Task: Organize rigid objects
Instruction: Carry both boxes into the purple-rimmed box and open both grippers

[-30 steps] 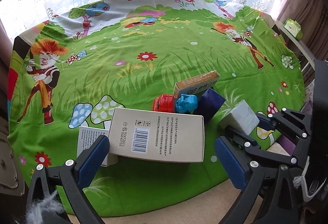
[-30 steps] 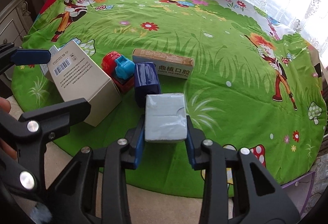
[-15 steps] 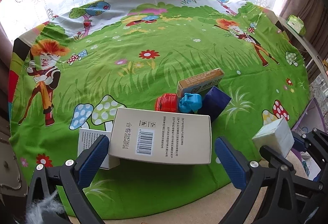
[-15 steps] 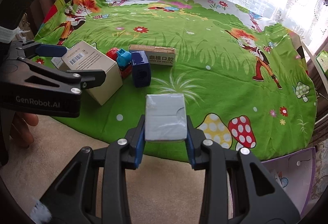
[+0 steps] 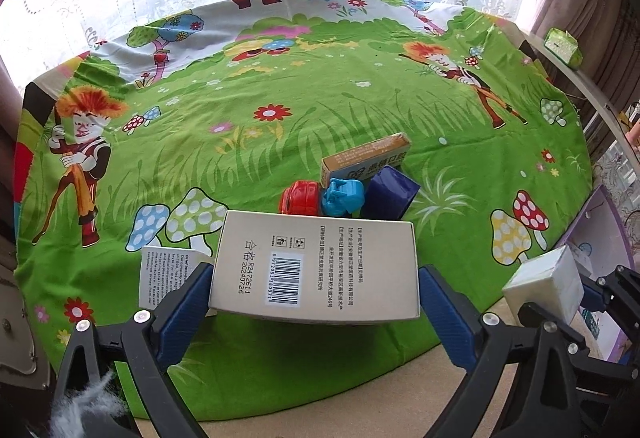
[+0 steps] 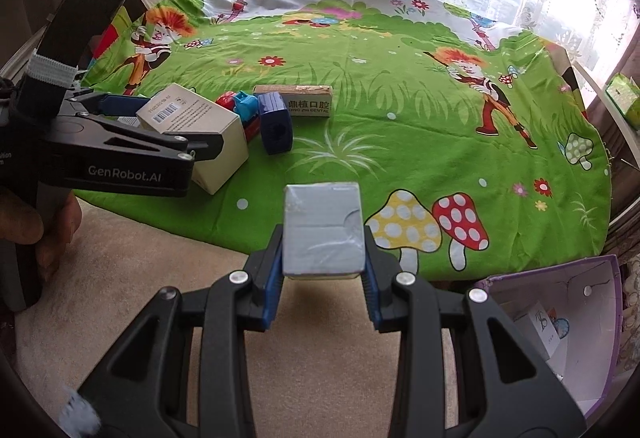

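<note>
- Clearly, from the left wrist view, the left gripper stands wide open around the big beige box; its blue pads flank the box's two short sides, the left one at the box's edge, the right one just clear, so nothing is clamped.
- To grip well, I would centre the box between the pads and close squarely on its flat sides, since the carton looks stiff but smooth and could twist.
- Behind the box lie a red toy, a blue toy, a dark blue box and a long orange carton, clustered on the green cartoon cloth.
- From the right wrist view, the right gripper is closed on a small grey box, held off the cloth's near edge, above the beige floor.
- A purple-edged open box sits low right; lowering the grey box into it level seems the likely move.
</note>
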`<state>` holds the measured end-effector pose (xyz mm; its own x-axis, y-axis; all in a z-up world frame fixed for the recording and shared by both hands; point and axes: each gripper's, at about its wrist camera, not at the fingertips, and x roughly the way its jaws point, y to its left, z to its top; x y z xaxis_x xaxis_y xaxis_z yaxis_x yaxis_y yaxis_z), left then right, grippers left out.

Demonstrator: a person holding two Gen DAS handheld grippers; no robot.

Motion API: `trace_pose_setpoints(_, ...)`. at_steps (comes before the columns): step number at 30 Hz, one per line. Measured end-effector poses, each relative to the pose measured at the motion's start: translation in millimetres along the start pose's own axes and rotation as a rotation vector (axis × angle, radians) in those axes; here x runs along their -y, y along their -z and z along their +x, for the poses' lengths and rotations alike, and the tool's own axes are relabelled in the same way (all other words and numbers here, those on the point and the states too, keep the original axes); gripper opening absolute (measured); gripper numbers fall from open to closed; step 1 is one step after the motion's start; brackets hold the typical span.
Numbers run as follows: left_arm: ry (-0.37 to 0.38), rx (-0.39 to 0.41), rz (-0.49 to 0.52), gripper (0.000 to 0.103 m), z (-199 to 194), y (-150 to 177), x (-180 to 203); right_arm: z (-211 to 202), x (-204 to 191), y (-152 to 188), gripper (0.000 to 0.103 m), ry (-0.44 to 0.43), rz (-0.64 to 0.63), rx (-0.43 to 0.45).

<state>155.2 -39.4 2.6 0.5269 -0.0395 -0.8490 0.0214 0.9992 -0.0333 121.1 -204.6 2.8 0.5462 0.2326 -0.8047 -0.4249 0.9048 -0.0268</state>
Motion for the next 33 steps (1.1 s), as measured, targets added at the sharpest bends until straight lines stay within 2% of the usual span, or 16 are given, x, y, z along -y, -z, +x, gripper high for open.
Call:
trace_pose_setpoints(6, 0.085, 0.033, -0.022, 0.099, -21.7, 6.1, 22.2, -15.8, 17.0, 8.1, 0.038, -0.011, 0.066, 0.016)
trace_pose_setpoints(13, 0.192, 0.064, 0.002, 0.099, -41.7, 9.7, 59.3, -38.7, 44.3, 22.2, 0.038, -0.001, 0.135, 0.034)
trace_pose_setpoints(22, 0.332, 0.071, 0.139, 0.099, -55.2, 18.4, 127.1, -66.2, 93.6, 50.8, 0.038, 0.063, 0.231, 0.044)
trace_pose_setpoints(33, 0.403, 0.04, 0.251, 0.099, -56.0, 24.3, 192.3, -93.4, 169.7, 83.1, 0.038, 0.199, 0.368, 0.047)
